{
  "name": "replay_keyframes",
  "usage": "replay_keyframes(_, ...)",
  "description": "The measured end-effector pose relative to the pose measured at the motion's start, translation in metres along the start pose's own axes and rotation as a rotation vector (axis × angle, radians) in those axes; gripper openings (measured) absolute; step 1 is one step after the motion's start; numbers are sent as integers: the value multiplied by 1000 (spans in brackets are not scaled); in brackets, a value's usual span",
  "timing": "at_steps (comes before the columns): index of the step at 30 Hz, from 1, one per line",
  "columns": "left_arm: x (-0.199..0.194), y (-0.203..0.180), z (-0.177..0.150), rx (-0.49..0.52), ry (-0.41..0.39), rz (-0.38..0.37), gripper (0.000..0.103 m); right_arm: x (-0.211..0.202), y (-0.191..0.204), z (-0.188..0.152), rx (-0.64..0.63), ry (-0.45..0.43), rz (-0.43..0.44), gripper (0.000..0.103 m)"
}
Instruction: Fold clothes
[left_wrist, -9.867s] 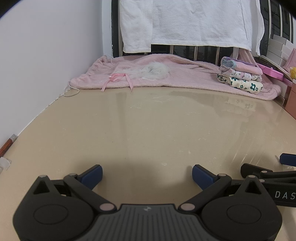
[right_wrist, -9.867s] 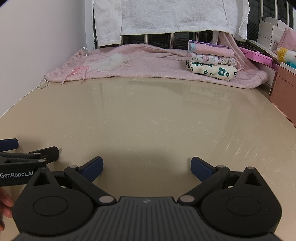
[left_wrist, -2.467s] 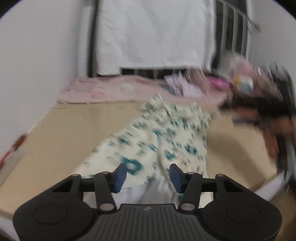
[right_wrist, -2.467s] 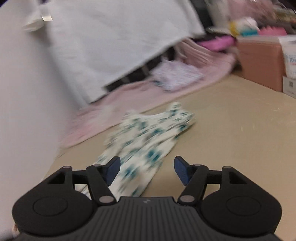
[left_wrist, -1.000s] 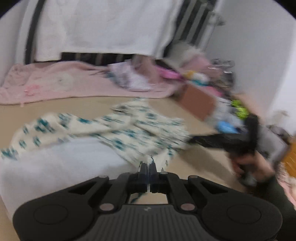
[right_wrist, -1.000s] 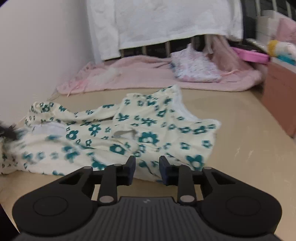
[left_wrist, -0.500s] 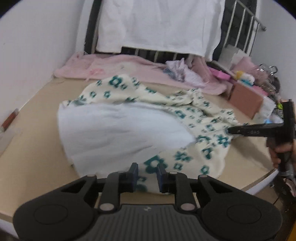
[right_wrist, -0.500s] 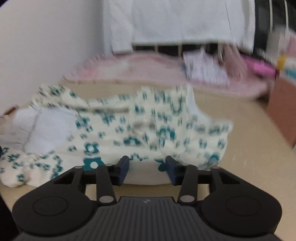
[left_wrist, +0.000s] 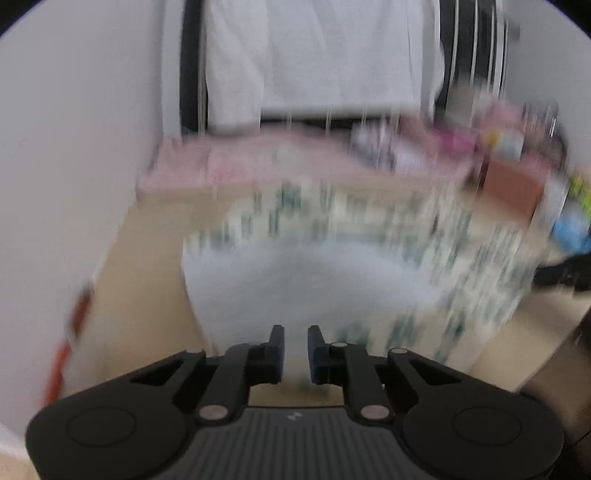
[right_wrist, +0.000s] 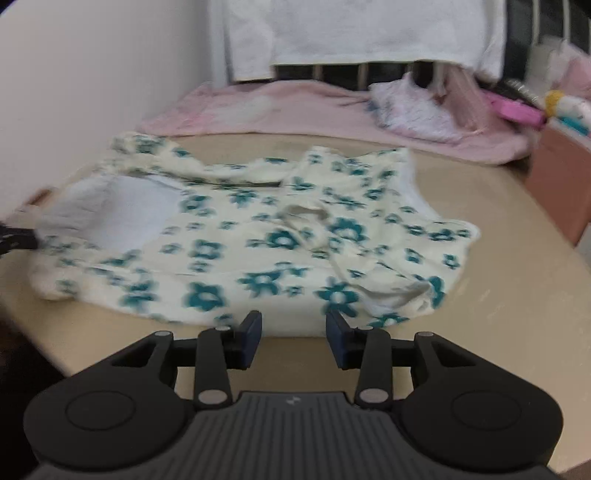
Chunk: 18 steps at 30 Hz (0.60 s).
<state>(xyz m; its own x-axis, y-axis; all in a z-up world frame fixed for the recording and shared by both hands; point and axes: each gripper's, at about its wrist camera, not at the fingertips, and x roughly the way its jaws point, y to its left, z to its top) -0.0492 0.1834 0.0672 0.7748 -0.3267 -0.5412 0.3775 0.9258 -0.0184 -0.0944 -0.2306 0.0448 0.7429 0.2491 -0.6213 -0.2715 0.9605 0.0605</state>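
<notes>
Two handheld grippers face a cream garment printed with teal flowers, spread on a beige table.

From the right wrist view we see the floral garment (right_wrist: 266, 236) lying rumpled but mostly flat on the table (right_wrist: 517, 295), its plain white inner side turned up at the left end. Our right gripper (right_wrist: 293, 328) sits at the garment's near edge with its blue-tipped fingers (right_wrist: 251, 332) apart, holding nothing. Behind the garment lies a pink blanket (right_wrist: 280, 110), with a small pile of pale clothes (right_wrist: 410, 107) on it. The left wrist view is heavily blurred — our left gripper (left_wrist: 296, 343) is at the garment's white part, fingers nearly together, and we cannot tell whether they pinch cloth.
</notes>
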Motion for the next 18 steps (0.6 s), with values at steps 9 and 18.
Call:
replay_keyframes(9, 158, -32, 103, 328, 116, -39, 64, 121, -5, 134, -546, 44, 105, 66)
replay_keyframes(18, 212, 6, 107, 26, 146, 34, 30, 199, -43, 185, -308, 21, 88, 31)
